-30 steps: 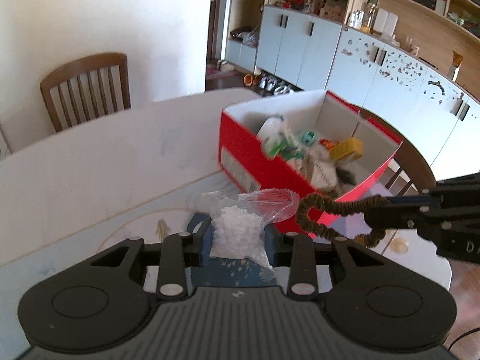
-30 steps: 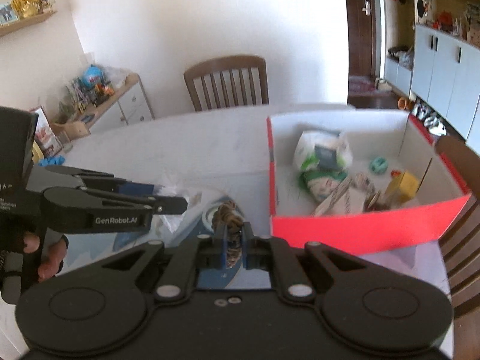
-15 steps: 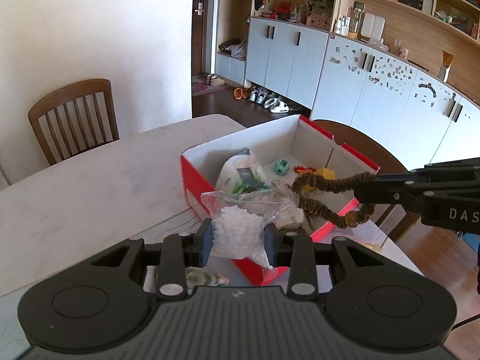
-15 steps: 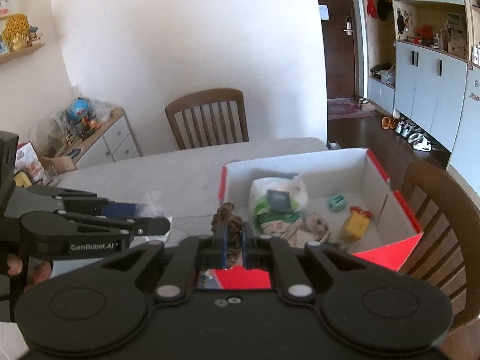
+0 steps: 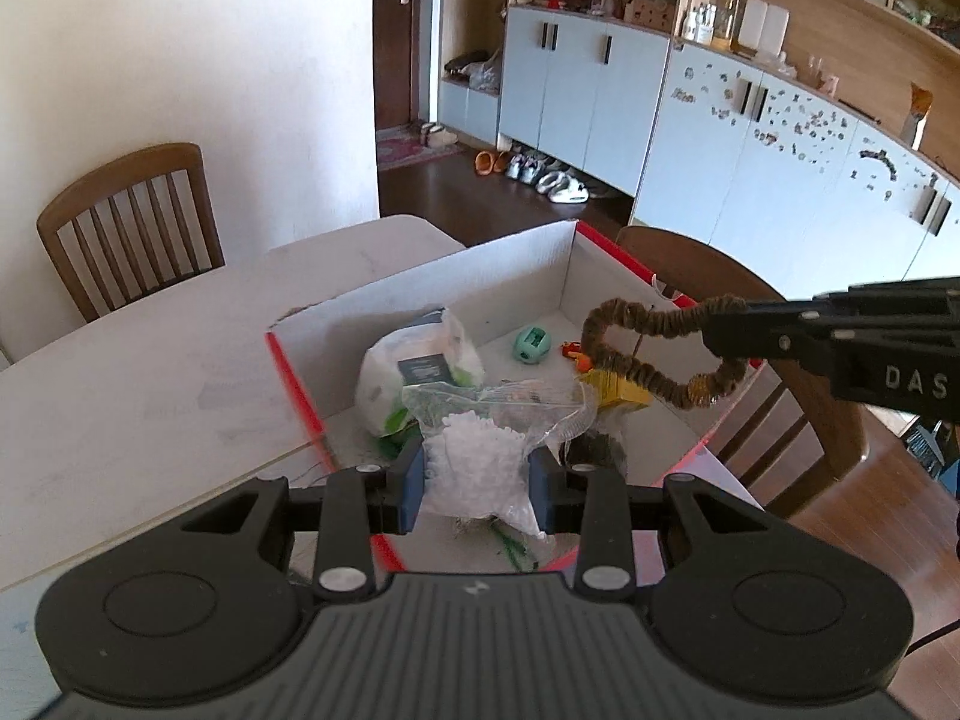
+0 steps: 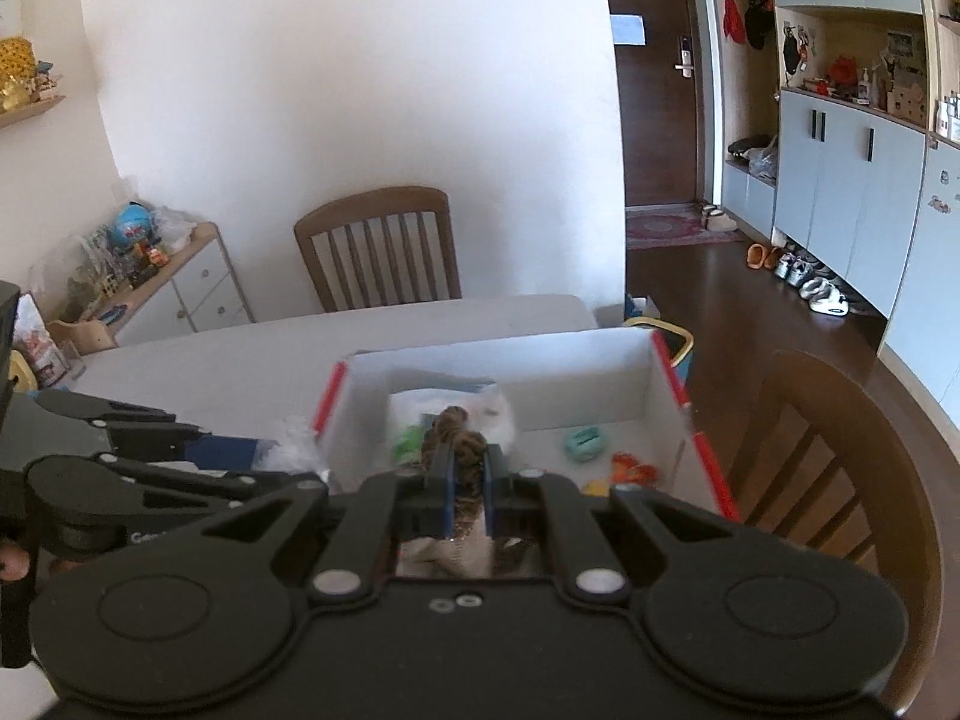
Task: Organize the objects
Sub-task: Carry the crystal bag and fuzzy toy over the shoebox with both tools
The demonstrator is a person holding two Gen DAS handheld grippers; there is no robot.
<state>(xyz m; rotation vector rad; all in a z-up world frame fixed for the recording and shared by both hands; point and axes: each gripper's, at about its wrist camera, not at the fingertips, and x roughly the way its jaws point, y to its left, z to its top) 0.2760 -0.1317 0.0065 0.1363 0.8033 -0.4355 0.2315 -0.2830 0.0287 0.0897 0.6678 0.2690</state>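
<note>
A white table (image 5: 138, 372) carries an open cardboard box (image 5: 420, 294), red outside and white inside, with wooden chairs (image 6: 378, 252) around it. Inside the box lie a white wrapped bundle (image 5: 420, 360), a yellow packet (image 5: 618, 390), a teal toy (image 5: 531, 345) and a small orange piece (image 5: 573, 351). The left gripper (image 5: 477, 480) pinches a clear bag of white pellets (image 5: 480, 462) between its blue pads, held over the box's near edge. The right gripper (image 6: 467, 489) is pressed tight on a brown hair tie (image 5: 654, 354), whose loop hangs over the box's right side.
</note>
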